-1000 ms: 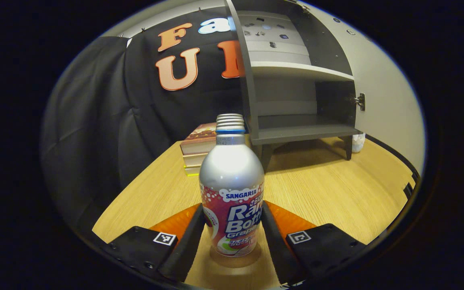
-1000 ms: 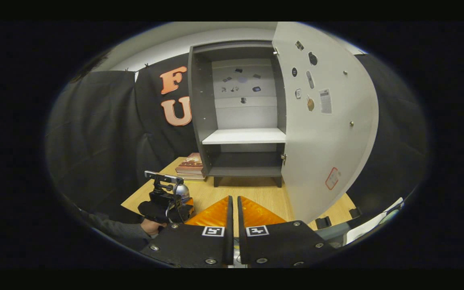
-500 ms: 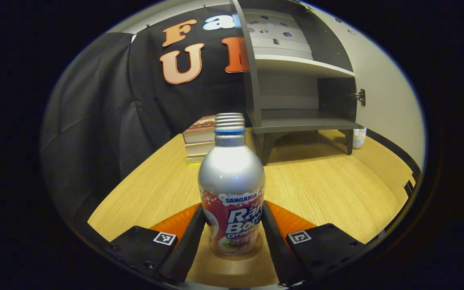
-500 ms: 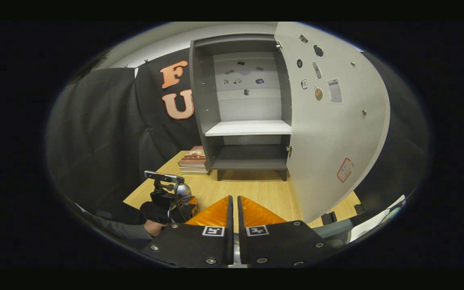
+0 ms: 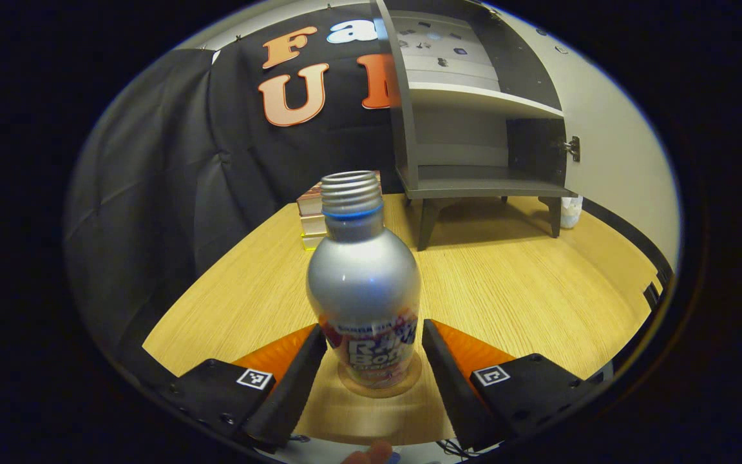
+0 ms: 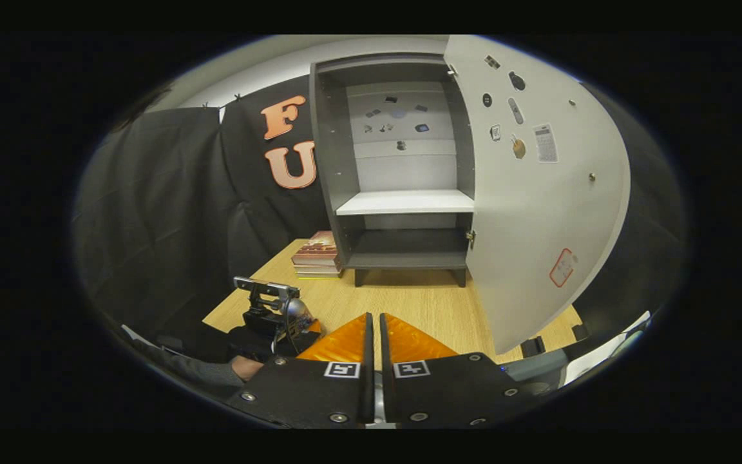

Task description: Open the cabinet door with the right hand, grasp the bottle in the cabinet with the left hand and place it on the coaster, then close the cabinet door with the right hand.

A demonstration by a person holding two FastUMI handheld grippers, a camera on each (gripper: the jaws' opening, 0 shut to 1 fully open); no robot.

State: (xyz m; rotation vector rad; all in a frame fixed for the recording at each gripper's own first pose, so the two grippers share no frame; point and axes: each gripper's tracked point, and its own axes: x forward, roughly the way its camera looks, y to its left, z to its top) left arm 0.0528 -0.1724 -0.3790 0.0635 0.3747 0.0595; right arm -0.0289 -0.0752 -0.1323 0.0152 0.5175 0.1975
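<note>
Right gripper view reveals cabinet door (image 6: 538, 193) stickers.

right gripper (image 6: 374, 341): at 6 o'clock, fingers almost together, nothing between them
cabinet (image 6: 403, 174): at 12 o'clock, on the table (image 6: 409, 309)
cabinet door (image 6: 538, 193): swung wide, toward 2 o'clock
books (image 6: 316, 254): stacked just beside the cabinet's left foot
left gripper (image 6: 268, 309): at 8 o'clock, silver bottle (image 6: 299, 312) beside it
</note>
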